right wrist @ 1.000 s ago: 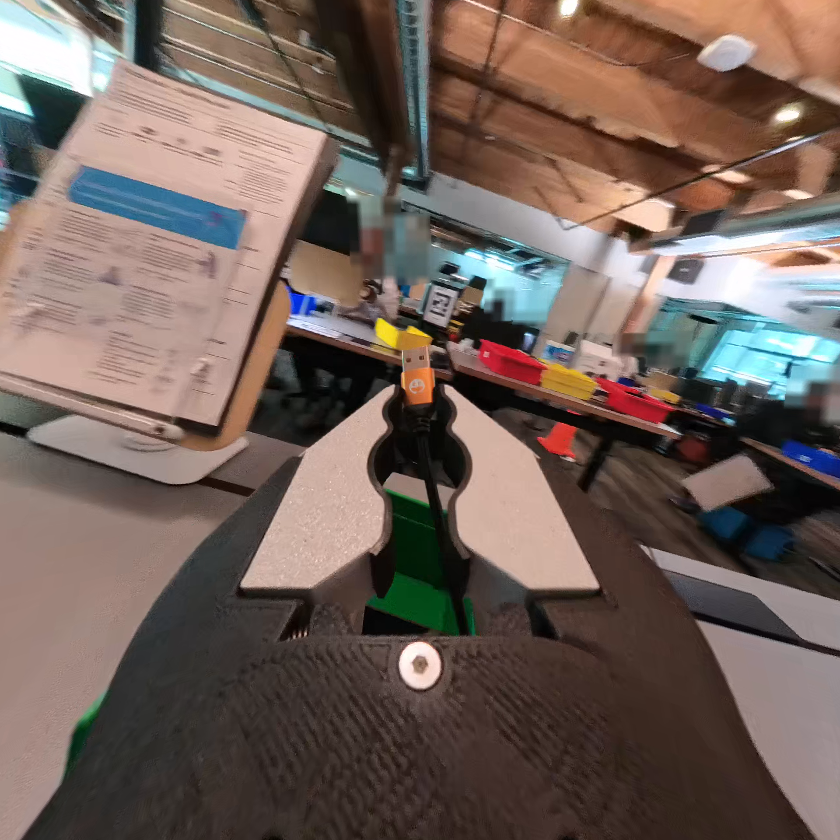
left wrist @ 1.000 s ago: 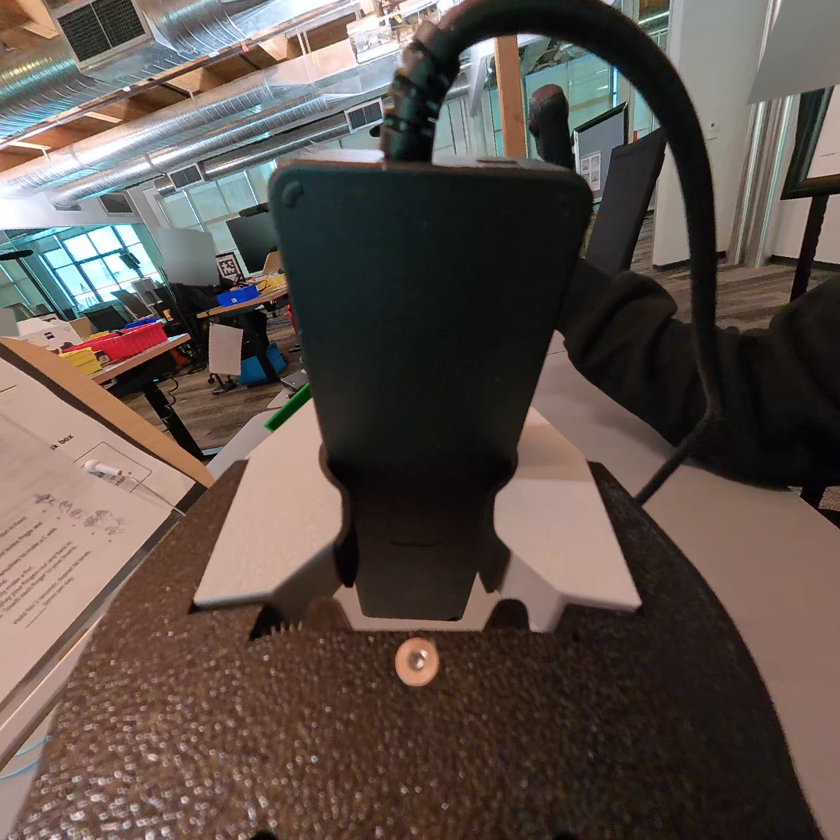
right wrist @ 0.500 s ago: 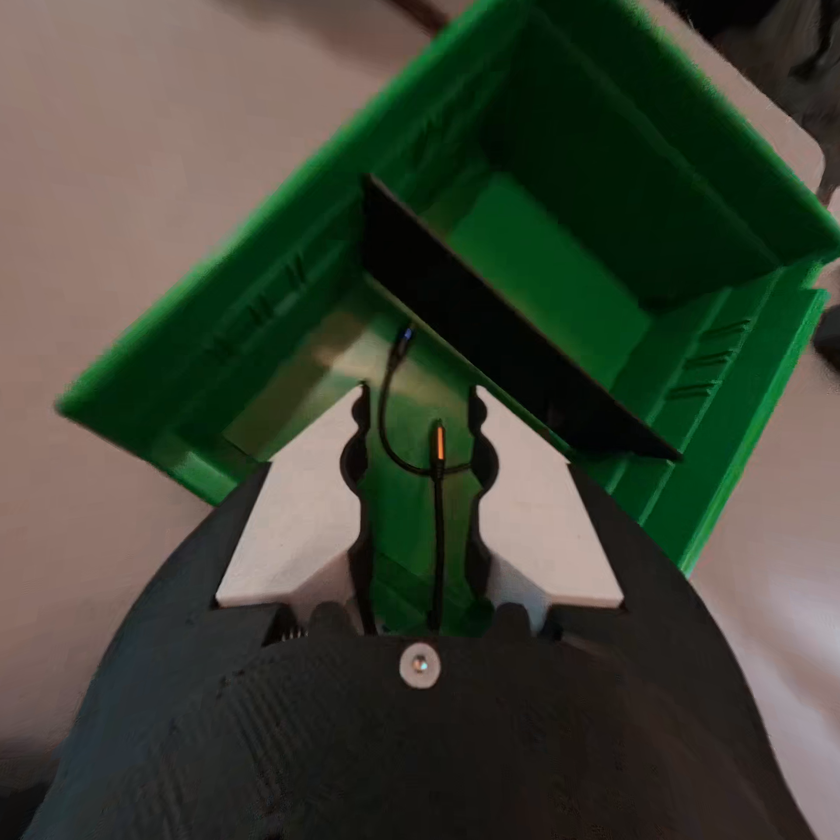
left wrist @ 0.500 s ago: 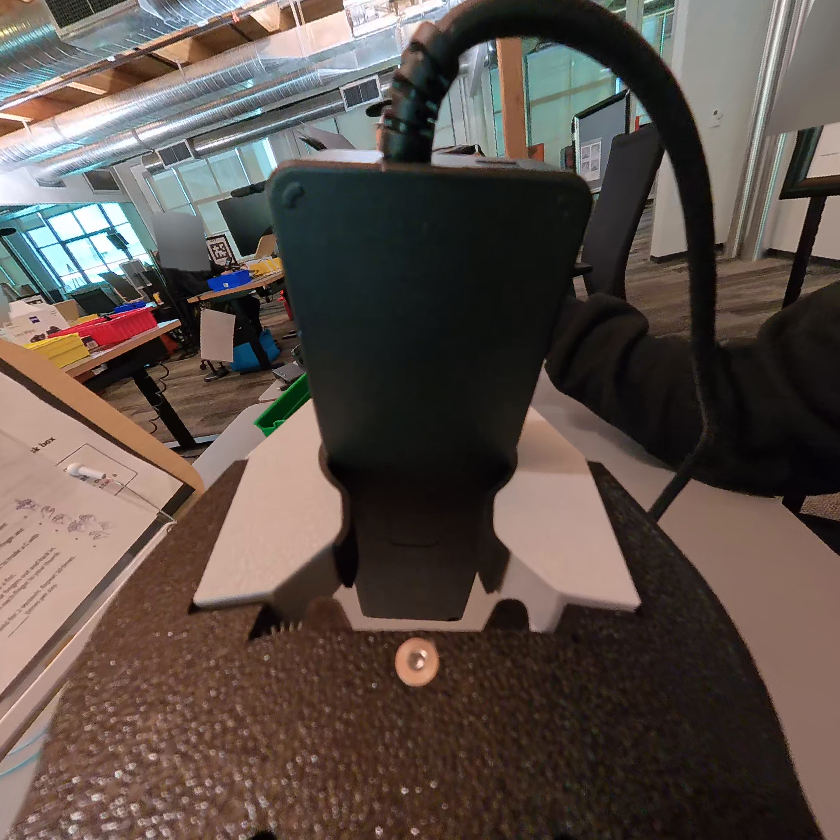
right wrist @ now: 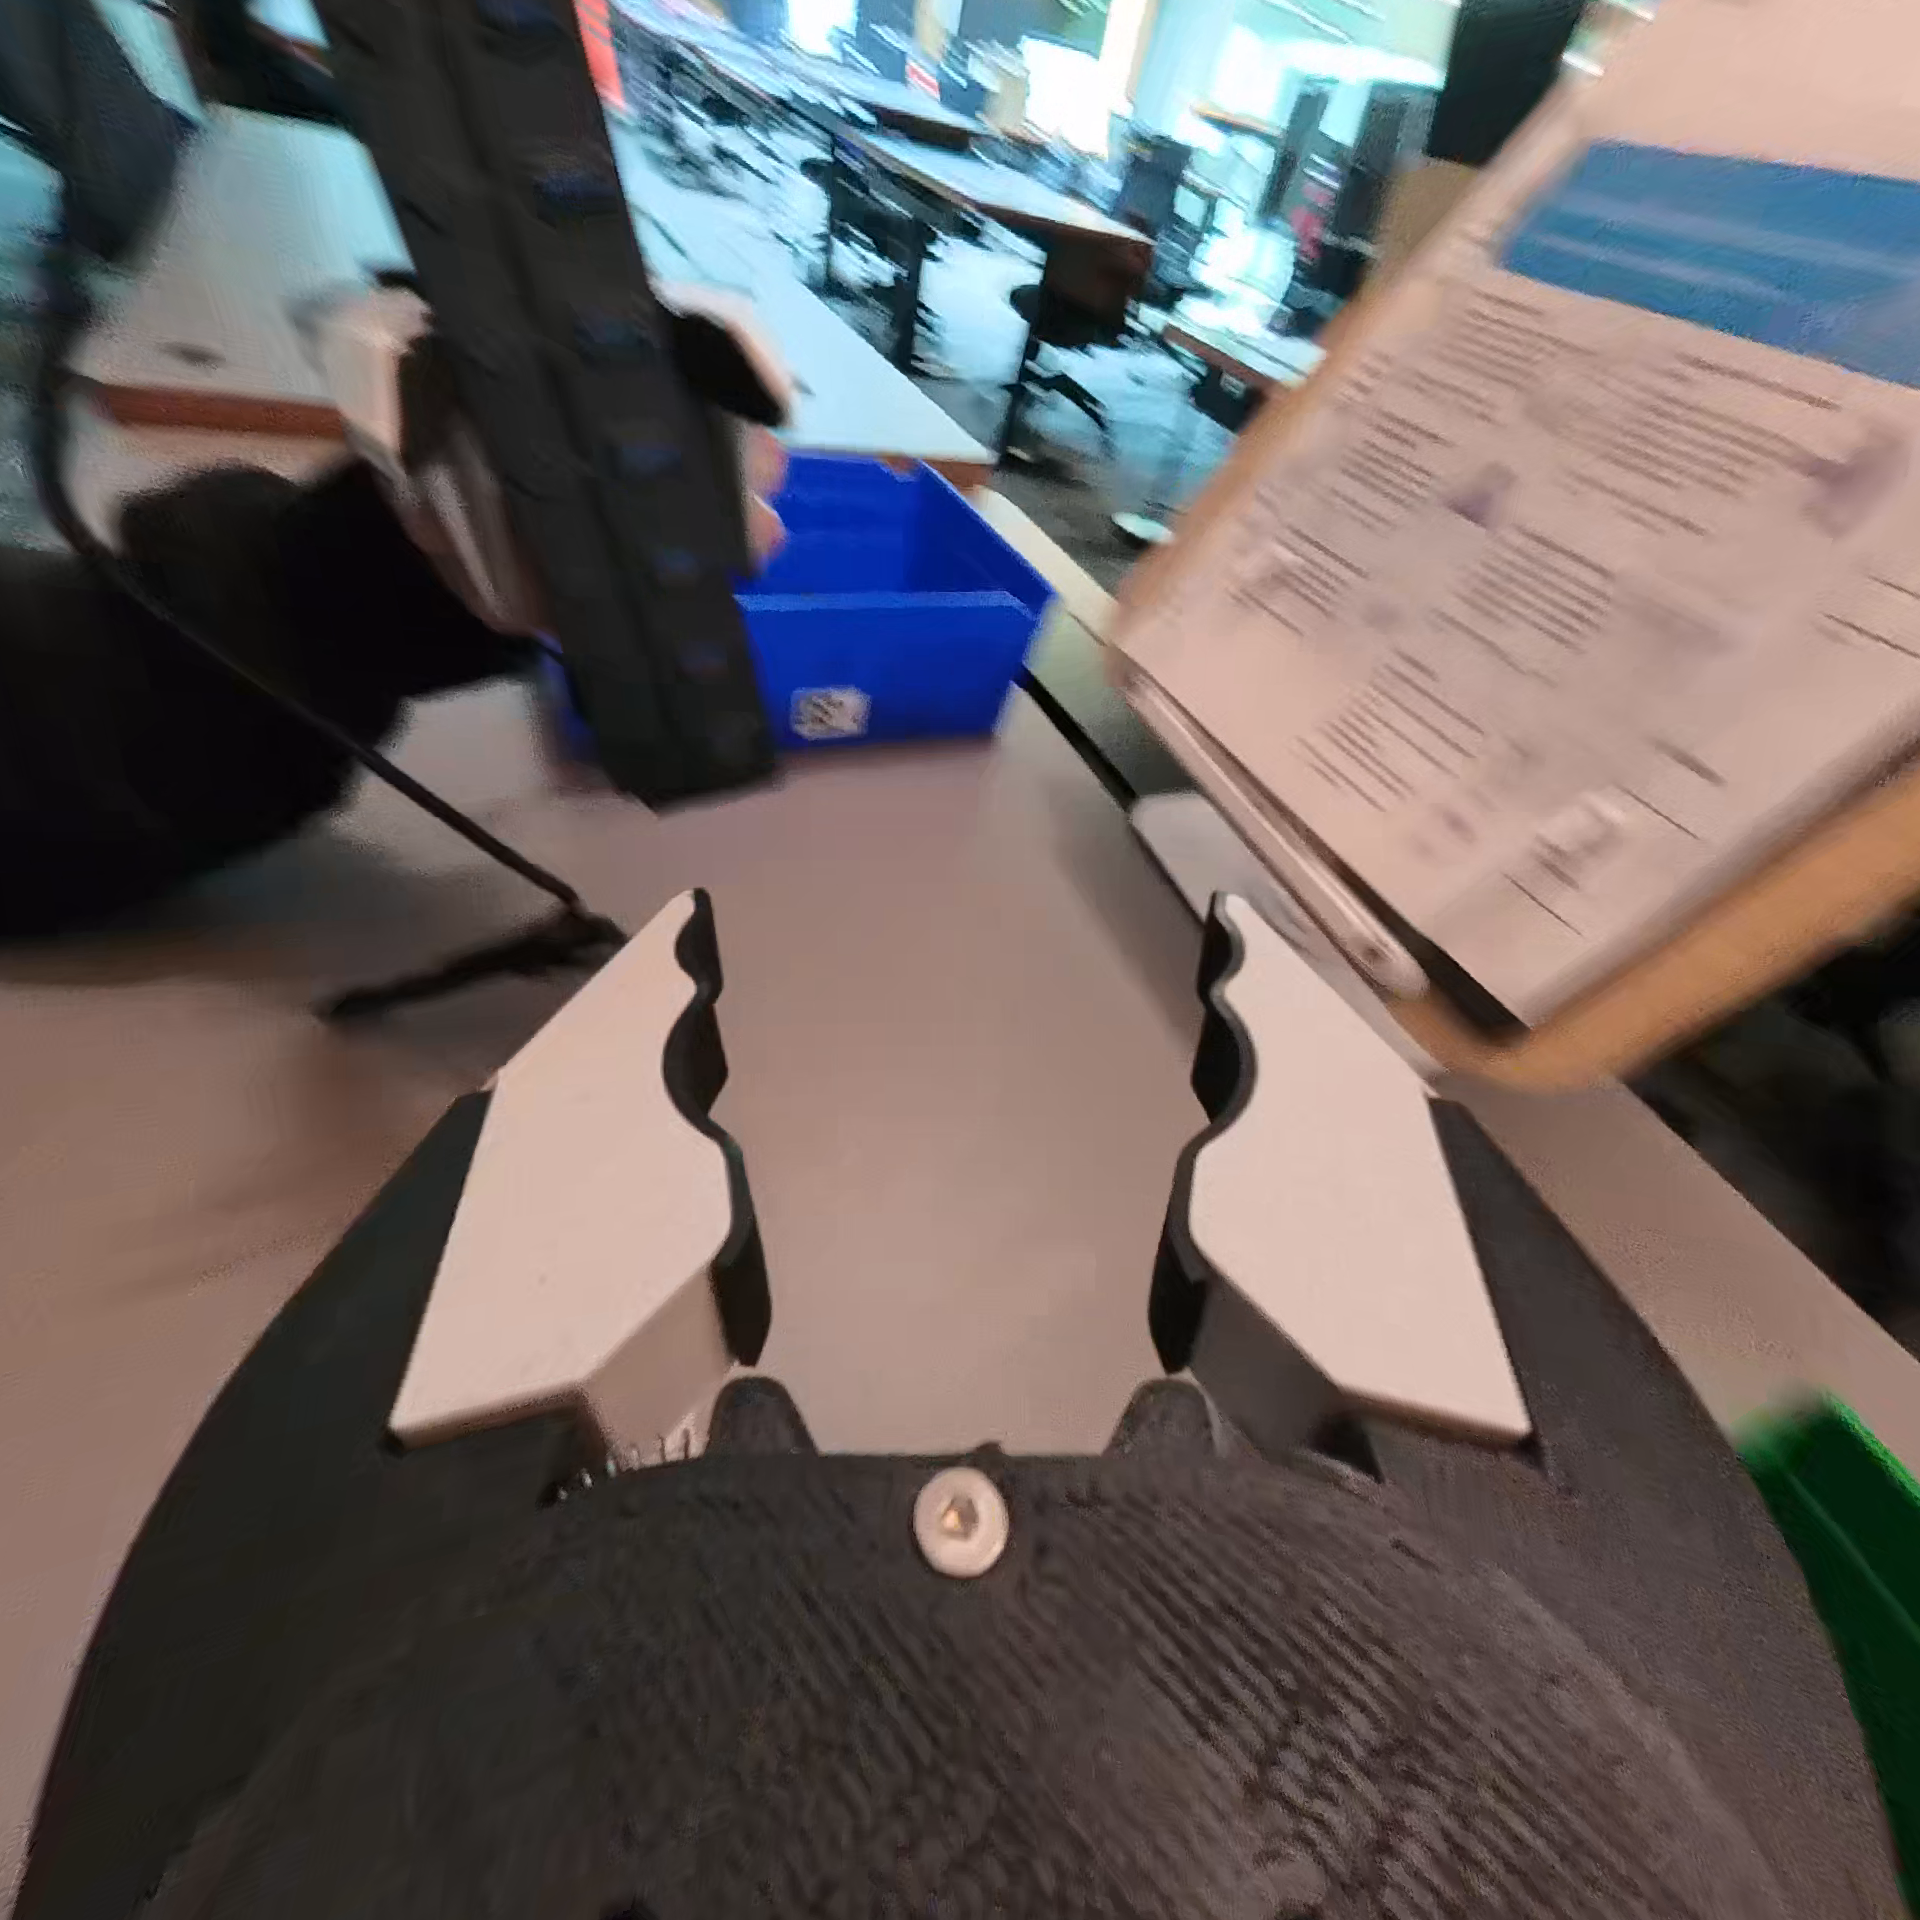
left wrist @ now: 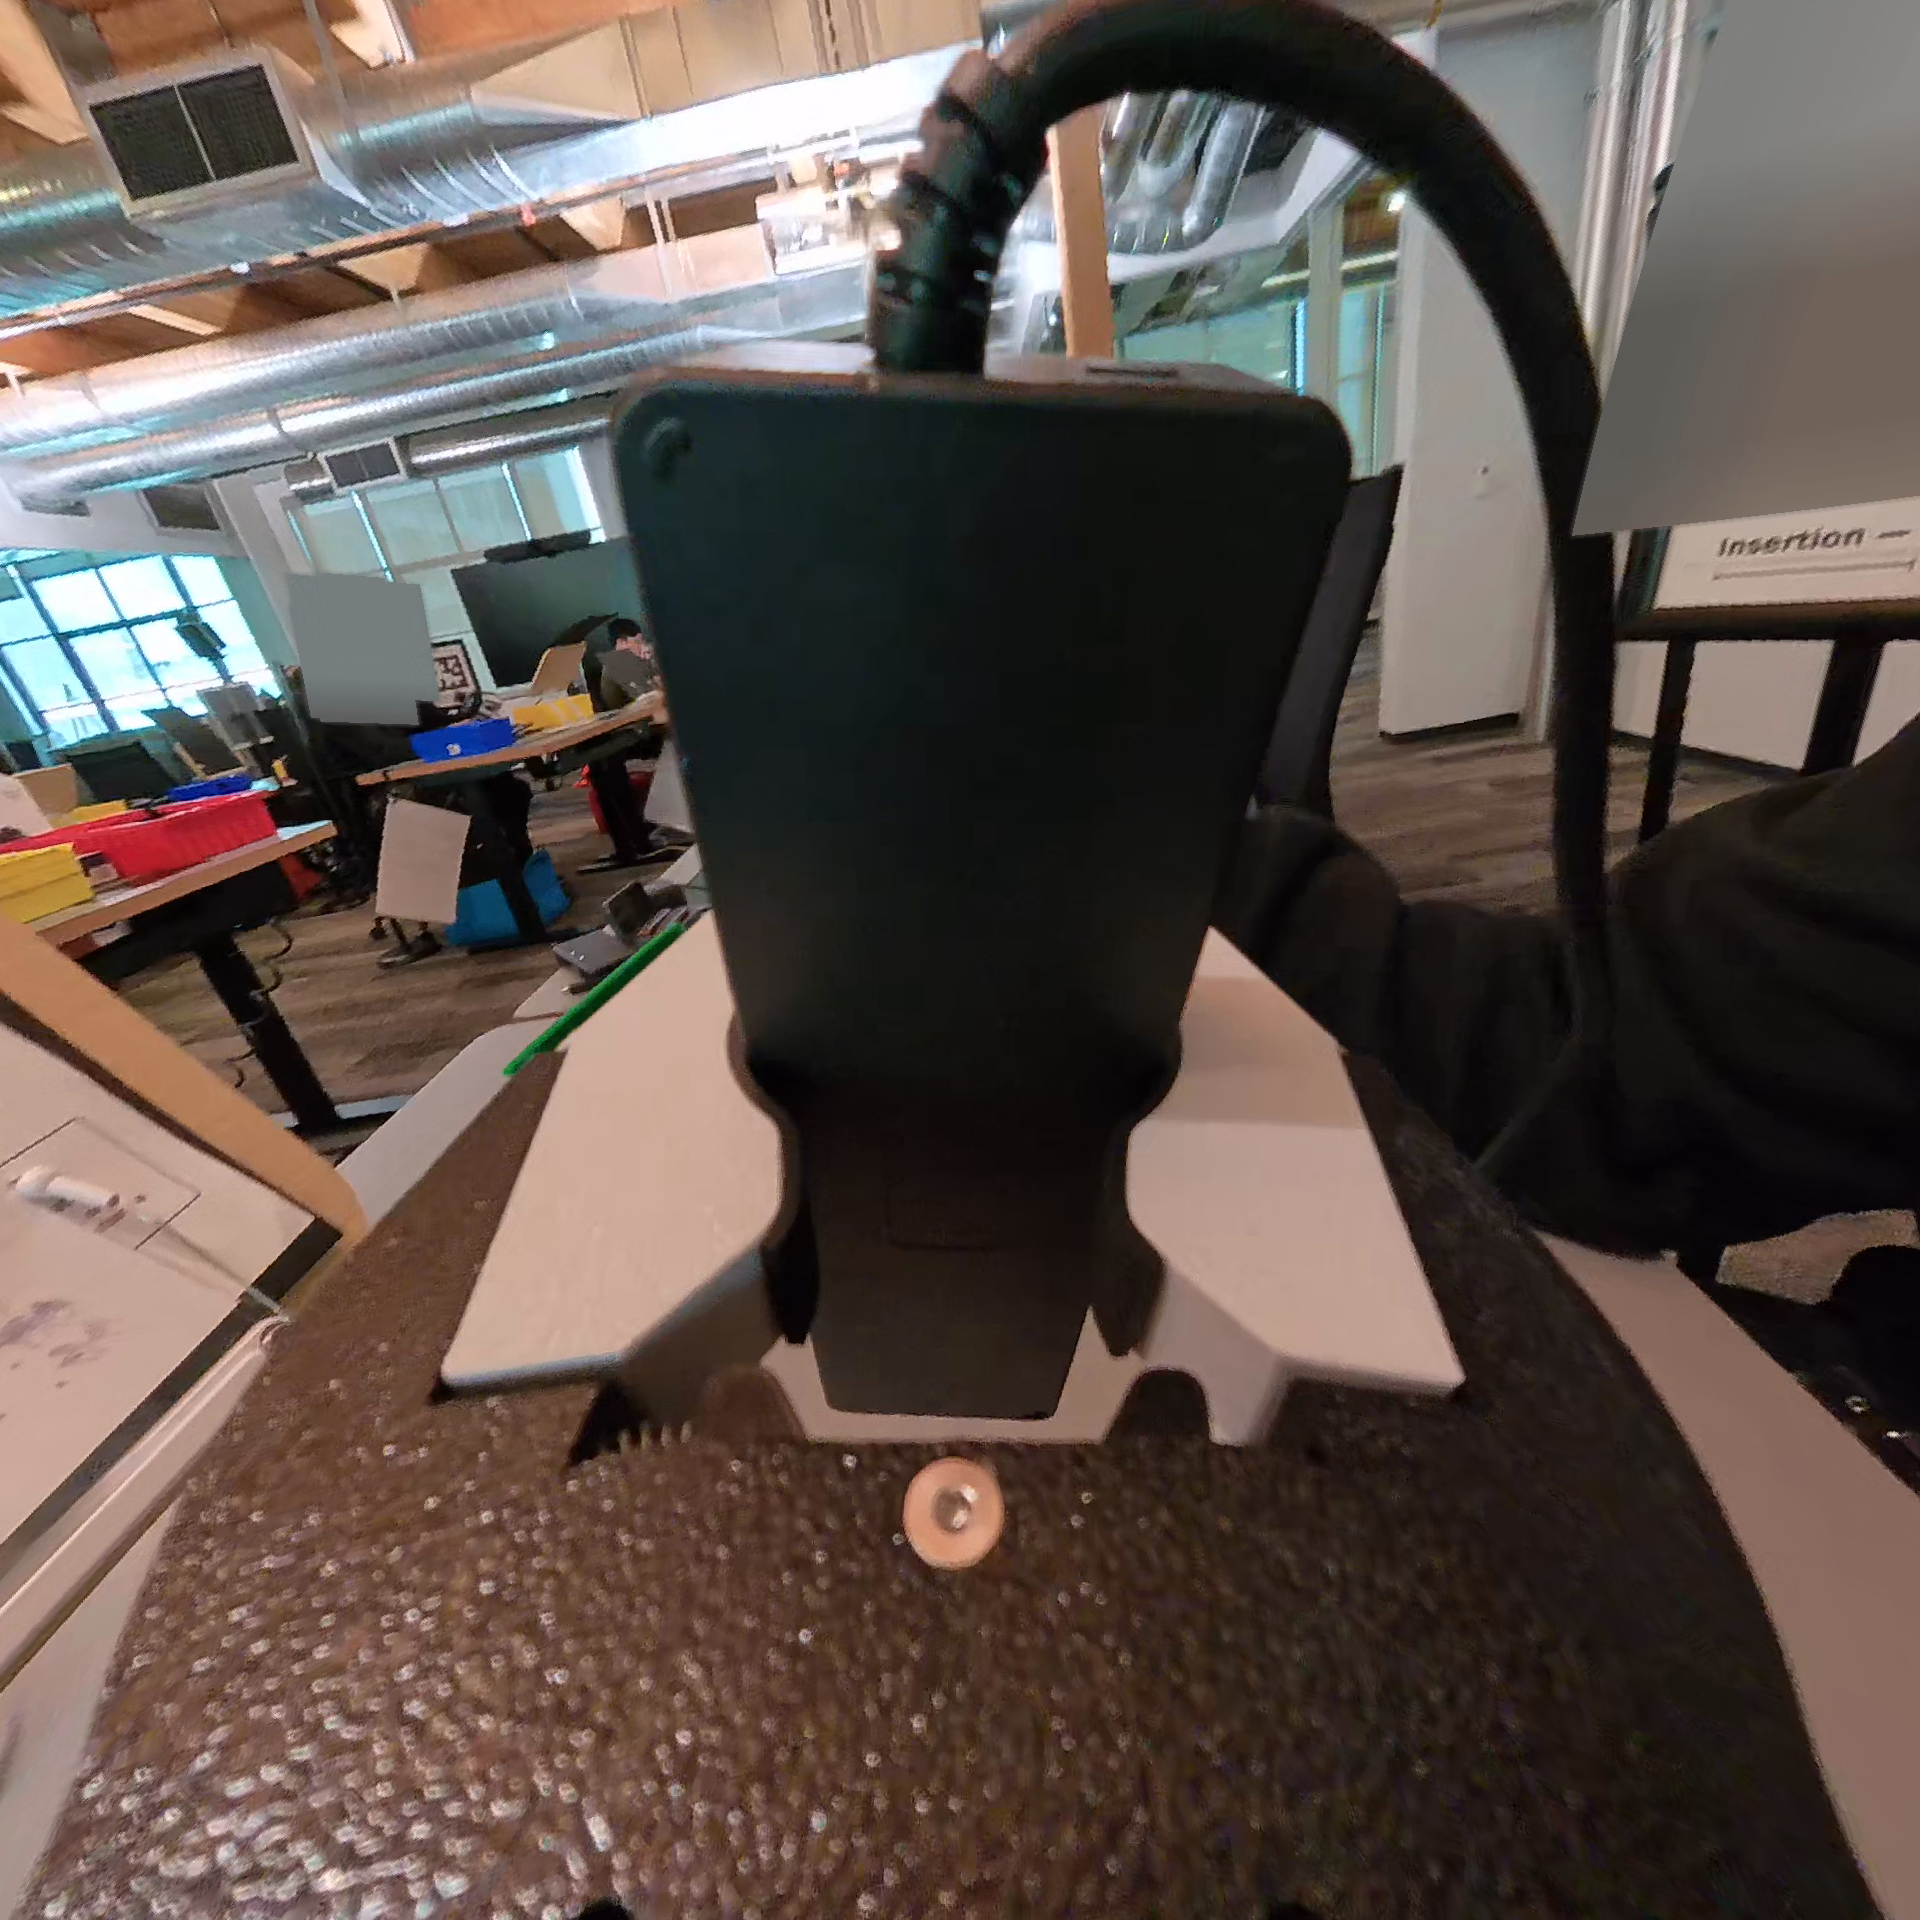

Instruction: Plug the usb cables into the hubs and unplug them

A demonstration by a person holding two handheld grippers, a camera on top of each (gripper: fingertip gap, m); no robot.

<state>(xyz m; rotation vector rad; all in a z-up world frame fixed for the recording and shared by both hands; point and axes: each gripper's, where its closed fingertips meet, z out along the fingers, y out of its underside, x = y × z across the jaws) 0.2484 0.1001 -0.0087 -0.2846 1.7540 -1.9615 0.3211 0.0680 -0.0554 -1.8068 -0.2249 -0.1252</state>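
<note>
And the right gripper (right wrist: 961,1122) has let the orange-tipped cable go, its jaws now spread wide over bare table (right wrist: 935,883) — one unplug done, I'd say. The left gripper (left wrist: 956,1195) stays clamped on the hub (left wrist: 966,675), upright.

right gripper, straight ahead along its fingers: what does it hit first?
Probably the bare table top: the open right gripper points slightly down at it. Farther along stand the blue bin and the black hub; blur leaves depth unclear.

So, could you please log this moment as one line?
left tongs: shut on hub | right tongs: open, empty | blue bin: behind hub
</note>
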